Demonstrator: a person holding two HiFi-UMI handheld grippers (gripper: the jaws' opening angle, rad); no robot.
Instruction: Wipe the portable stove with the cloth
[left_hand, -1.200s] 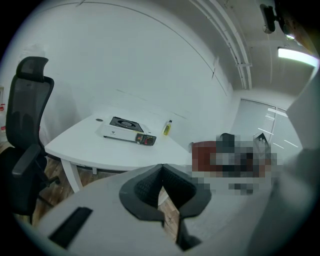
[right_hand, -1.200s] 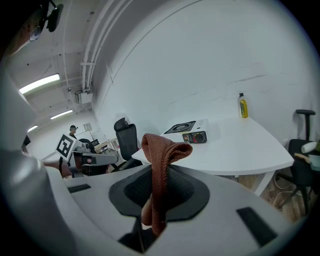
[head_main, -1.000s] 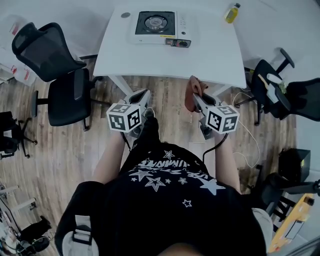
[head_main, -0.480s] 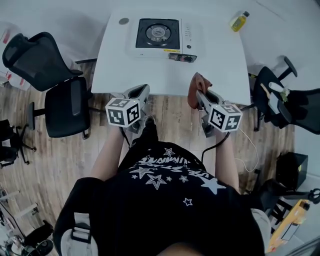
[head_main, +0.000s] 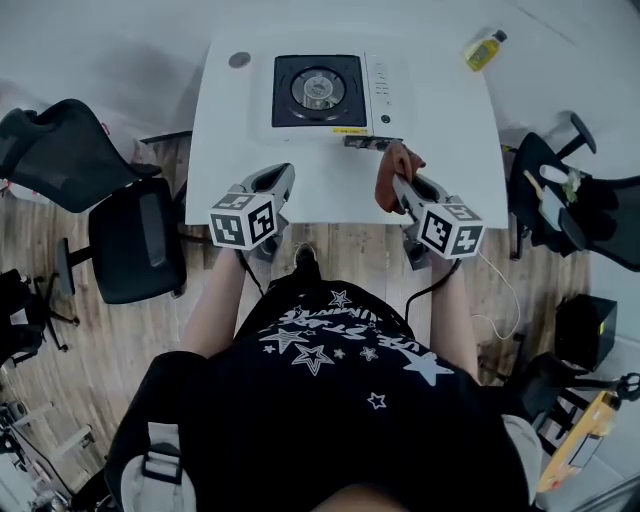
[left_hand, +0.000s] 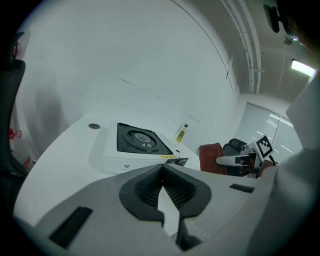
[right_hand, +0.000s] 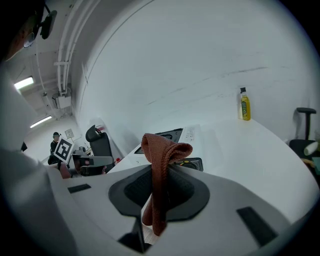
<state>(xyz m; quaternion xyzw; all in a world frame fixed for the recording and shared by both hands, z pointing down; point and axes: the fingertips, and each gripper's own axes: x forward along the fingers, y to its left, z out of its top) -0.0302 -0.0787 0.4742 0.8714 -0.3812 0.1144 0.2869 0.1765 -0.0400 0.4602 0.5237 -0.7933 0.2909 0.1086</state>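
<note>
1. Two grippers show in the head view, both on the near side of the one portable stove (head_main: 330, 95), which stands at the far middle of the white table (head_main: 440, 170).
2. The left gripper (head_main: 275, 180) hovers near-left of the stove. The right gripper (head_main: 400, 185) hovers near-right of it, carrying the one brown cloth (head_main: 393, 170) just in front of the stove's knob side.
3. One yellow bottle (head_main: 484, 49) lies far-right of the stove and one small grey disc (head_main: 238, 60) sits at its far-left. One black office chair (head_main: 140, 240) stands to the stove's left off the table, and one more (head_main: 560, 190) to its right.
4. One pair of jaws fills the left gripper view. The left gripper (left_hand: 162, 172) has its ridged pads (left_hand: 176, 190) meeting at the tips with nothing between them.
5. Beyond these jaws stands the stove (left_hand: 137, 145). The disc (left_hand: 93, 126) is left of it, the bottle (left_hand: 181, 133) is behind its right end, and the cloth (left_hand: 211, 157) and right gripper (left_hand: 235, 160) are right of it.
6. One folded strip of cloth (right_hand: 162, 150) stands up in the right gripper view, pinched between the closed jaws of the right gripper (right_hand: 159, 190).
7. Behind the cloth is the stove (right_hand: 187, 137), with the upright bottle (right_hand: 244, 106) to its right and the left gripper (right_hand: 90, 162) to its left.
</note>
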